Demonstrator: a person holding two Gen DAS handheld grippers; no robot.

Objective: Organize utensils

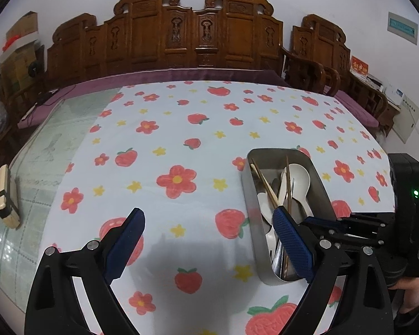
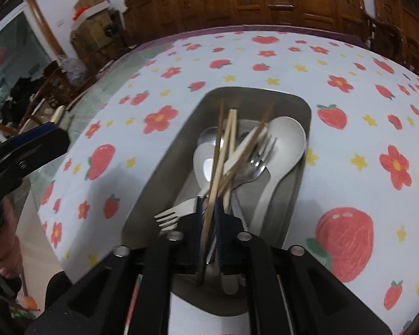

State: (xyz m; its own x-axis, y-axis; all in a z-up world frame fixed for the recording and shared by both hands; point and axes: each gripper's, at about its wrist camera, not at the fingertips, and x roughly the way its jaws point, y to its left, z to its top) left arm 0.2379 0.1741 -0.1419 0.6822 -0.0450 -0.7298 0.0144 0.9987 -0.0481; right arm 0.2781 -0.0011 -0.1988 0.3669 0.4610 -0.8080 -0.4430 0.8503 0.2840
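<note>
utensils heaped in the steel tray, my right tool over them

no brand or writing here is clear enough for me to read; the red card and the pale panels on the far wall are too small and blurred.

the steel tray [image 2: 304,111] sits on the tabletop [image 1: 181,145], on a white cloth printed with strawberries and flowers. in it lie chopsticks [image 2: 218,167], a white spoon [image 2: 286,139], a metal fork [image 2: 261,159] and a white fork [image 2: 167,217], all crossed over one another.

my right tool [image 2: 208,217] is down at the near end of the tray, its blue pads a narrow gap apart with a light chopstick running between them; i cannot tell whether they still press on it.

my left tool [image 1: 209,240] stands wide apart with nothing in it, hovering over bare cloth just left of the tray, its right pad overlapping the tray's near end in the left view.
</note>
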